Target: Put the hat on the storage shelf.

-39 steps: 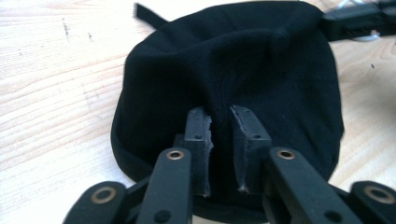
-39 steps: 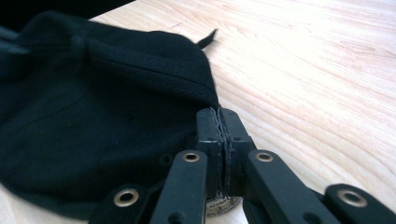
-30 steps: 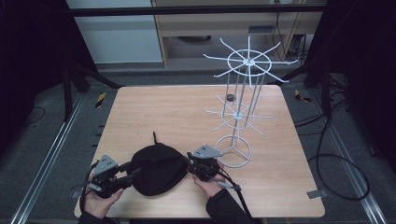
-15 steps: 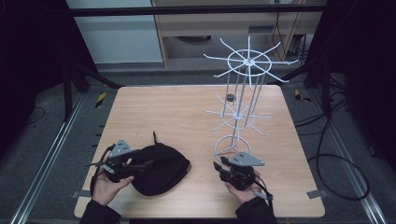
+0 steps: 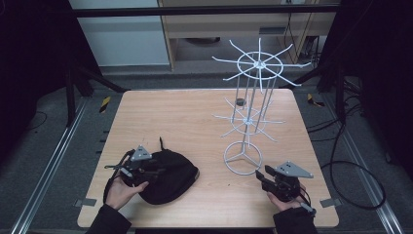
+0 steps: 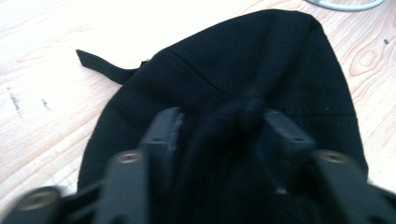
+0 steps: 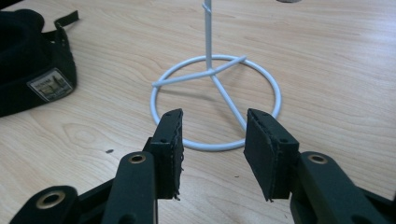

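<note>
A black cap (image 5: pixel 173 178) lies near the table's front left, its strap (image 6: pixel 100 67) trailing on the wood. My left gripper (image 5: pixel 157 171) reaches onto it from the left. Its jaws have just been closing, and a bunched fold of the cap (image 6: pixel 261 60) is pinched between the left gripper's (image 6: pixel 219 123) pads. My right gripper (image 5: pixel 260 174) is at the front right, just before the ring base of the white wire stand (image 5: pixel 243 158). The right gripper (image 7: pixel 212 123) has just been opening and holds nothing; the ring (image 7: pixel 275 93) shows beyond it.
The wire stand's two tiers of spokes (image 5: pixel 259 63) spread over the table's right half. A small dark object (image 5: pixel 239 102) sits on the table behind the stand. The cap's label (image 7: pixel 49 84) shows at the left of the right gripper view.
My right gripper left the cap and moved right to the front of the stand's base, opening. My left gripper moved right and onto the cap, which now sits more bunched.
</note>
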`<state>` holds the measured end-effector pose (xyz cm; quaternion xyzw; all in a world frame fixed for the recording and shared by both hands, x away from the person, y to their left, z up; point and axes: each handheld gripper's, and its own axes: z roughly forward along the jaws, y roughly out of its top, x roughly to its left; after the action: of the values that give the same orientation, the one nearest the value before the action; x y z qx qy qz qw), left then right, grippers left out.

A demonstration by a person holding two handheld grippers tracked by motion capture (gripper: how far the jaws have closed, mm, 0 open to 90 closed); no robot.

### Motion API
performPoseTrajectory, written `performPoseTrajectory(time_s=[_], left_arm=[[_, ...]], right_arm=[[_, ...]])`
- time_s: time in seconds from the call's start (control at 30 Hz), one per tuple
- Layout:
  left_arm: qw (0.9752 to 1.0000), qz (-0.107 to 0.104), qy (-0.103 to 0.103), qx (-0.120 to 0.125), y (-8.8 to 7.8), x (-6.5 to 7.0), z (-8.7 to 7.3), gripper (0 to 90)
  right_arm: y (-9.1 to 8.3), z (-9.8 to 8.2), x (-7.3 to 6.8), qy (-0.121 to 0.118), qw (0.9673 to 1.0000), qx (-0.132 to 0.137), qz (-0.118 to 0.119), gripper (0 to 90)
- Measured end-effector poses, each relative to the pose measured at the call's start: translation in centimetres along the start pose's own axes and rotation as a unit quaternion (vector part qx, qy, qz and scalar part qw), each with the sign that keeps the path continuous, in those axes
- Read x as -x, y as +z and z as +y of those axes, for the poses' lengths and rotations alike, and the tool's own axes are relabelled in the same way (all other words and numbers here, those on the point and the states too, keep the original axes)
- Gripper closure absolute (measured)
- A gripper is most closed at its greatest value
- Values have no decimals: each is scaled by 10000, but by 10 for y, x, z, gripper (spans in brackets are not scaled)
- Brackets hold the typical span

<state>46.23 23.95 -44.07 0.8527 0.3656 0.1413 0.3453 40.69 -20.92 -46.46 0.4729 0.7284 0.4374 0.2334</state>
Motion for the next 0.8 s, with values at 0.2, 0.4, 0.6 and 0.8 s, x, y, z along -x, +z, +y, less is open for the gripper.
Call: performPoseTrajectory(time_s=[0.2, 0.4, 0.6, 0.8], left_arm=[[10000, -39, -41, 69, -2, 1, -2, 681], [9988, -36, -21, 492, -13, 6, 0, 845], [9971, 77, -27, 754, -23, 8, -1, 852], [9921, 123, -126, 1240, -38, 11, 2, 852]], right_arm=[[6, -2, 2, -44, 9999, -117, -50, 572], [5, -4, 7, 30, 9999, -126, -100, 572], [7, -6, 11, 68, 9998, -168, -127, 573], [6, -8, 15, 111, 9997, -130, -145, 568]])
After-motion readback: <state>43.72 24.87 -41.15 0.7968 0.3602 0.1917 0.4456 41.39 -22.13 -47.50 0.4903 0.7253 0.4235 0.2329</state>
